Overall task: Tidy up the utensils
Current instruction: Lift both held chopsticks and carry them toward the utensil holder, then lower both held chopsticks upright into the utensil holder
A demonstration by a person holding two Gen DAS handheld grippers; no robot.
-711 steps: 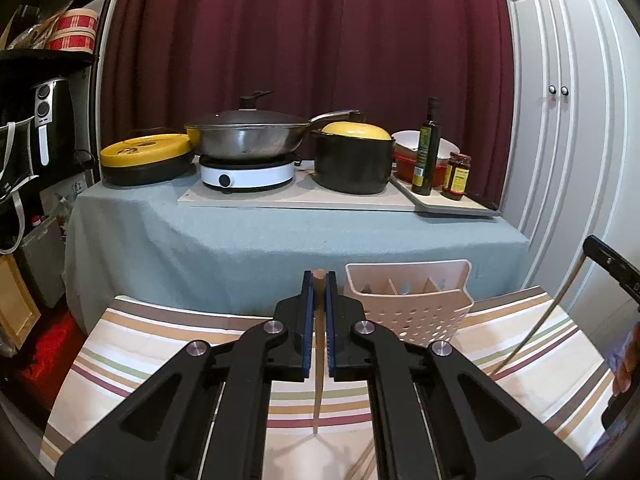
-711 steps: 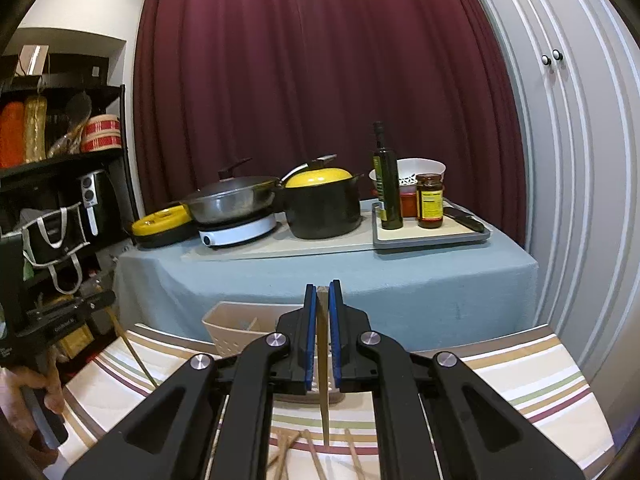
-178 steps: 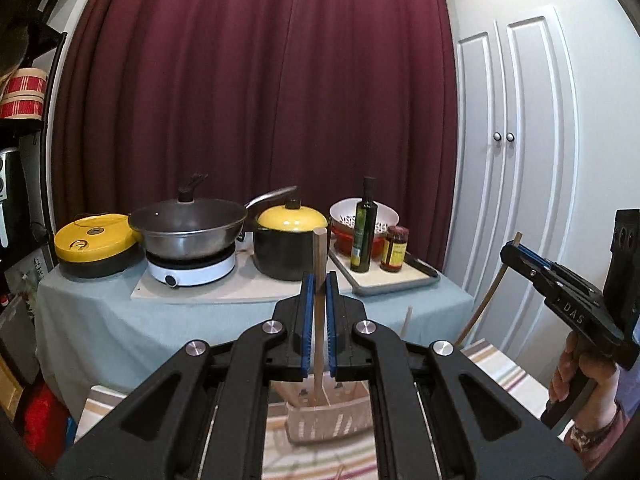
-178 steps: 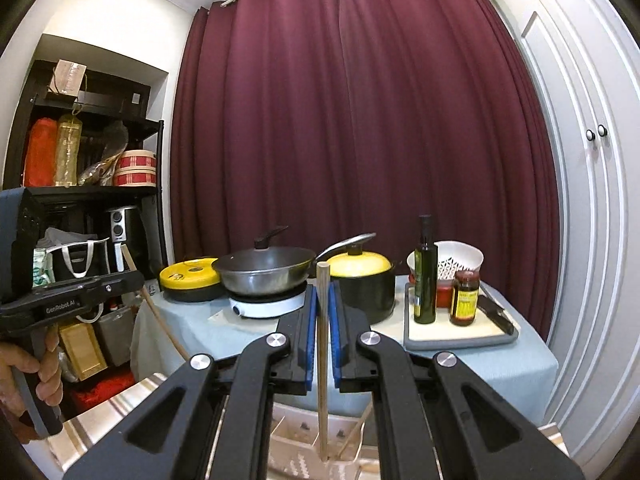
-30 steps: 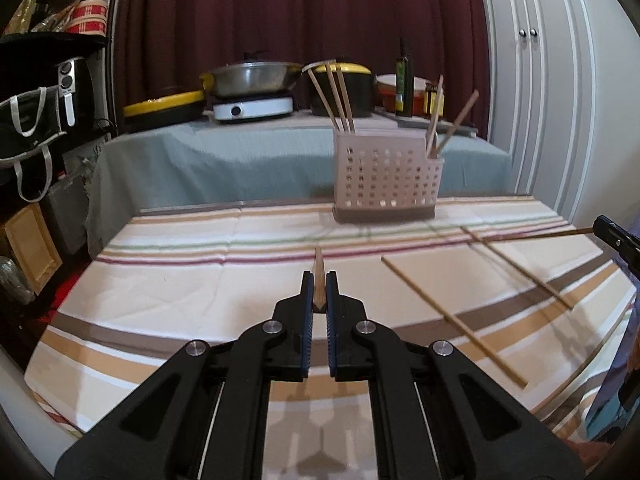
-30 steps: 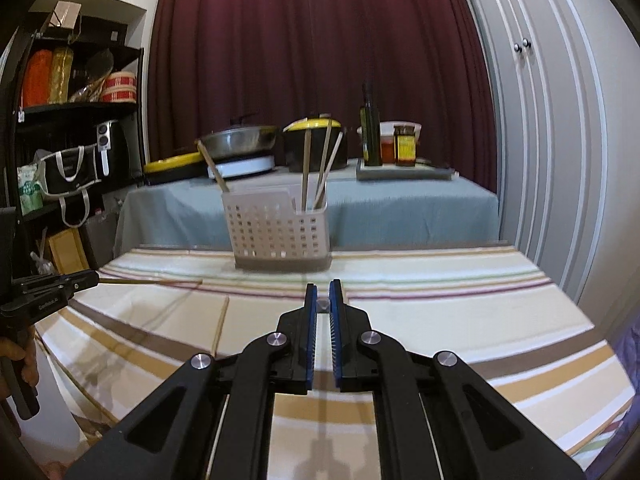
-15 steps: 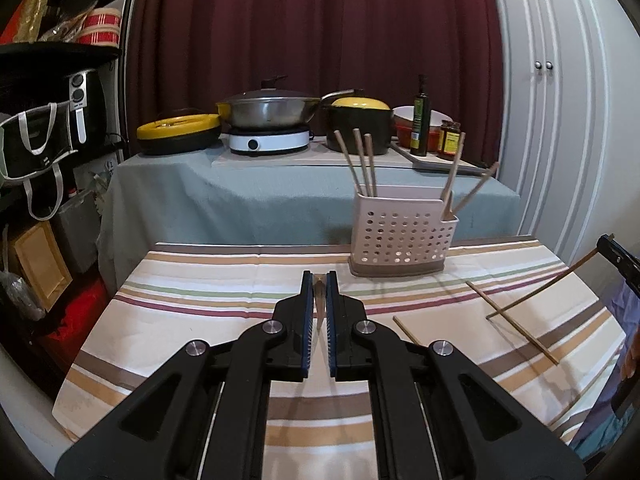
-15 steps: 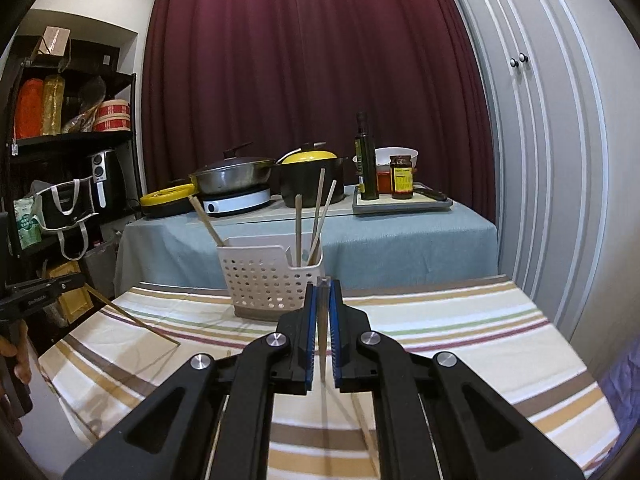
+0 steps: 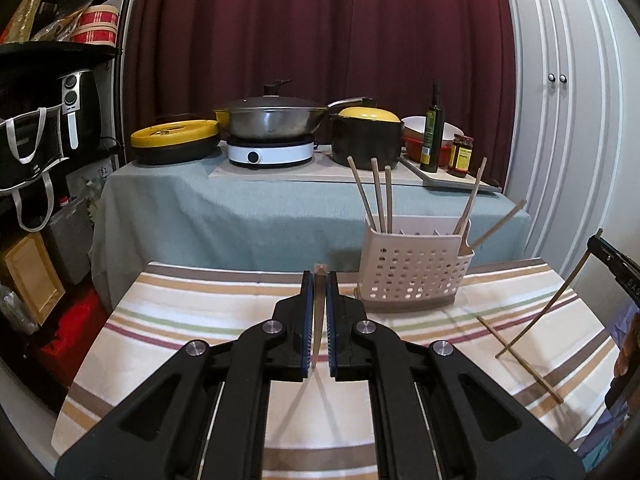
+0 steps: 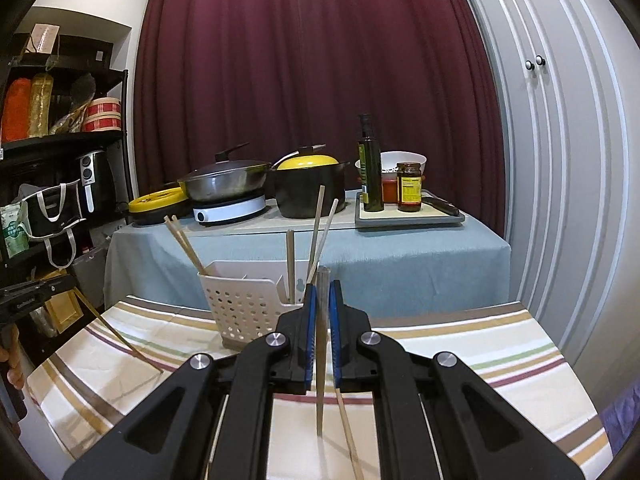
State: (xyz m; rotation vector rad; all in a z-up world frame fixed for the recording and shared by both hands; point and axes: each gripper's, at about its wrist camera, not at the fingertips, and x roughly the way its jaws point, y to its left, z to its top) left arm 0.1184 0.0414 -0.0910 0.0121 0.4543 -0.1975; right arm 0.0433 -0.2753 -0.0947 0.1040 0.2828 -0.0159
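Note:
A white perforated utensil holder [image 9: 414,266] [image 10: 244,302] stands at the far edge of the striped tablecloth with several wooden chopsticks upright in it. My left gripper [image 9: 319,280] is shut on a chopstick [image 9: 317,320], held upright above the cloth, left of the holder. My right gripper [image 10: 322,290] is shut on another chopstick [image 10: 320,380], just right of the holder. The left wrist view shows that same stick [image 9: 548,308] slanting down from the right gripper to the cloth. One loose chopstick [image 9: 520,356] [image 10: 347,432] lies on the cloth.
Behind the striped table [image 9: 192,312] stands a blue-covered counter [image 9: 256,200] with a wok, a yellow-lidded pot, an oil bottle and jars. A black shelf unit [image 9: 52,120] fills the left side. White cabinet doors [image 9: 568,120] are on the right. A hand [image 10: 10,364] holds the left gripper.
Both grippers have risen off the cloth, each with a chopstick, and come closer to the holder. The view has tilted up from the tabletop.

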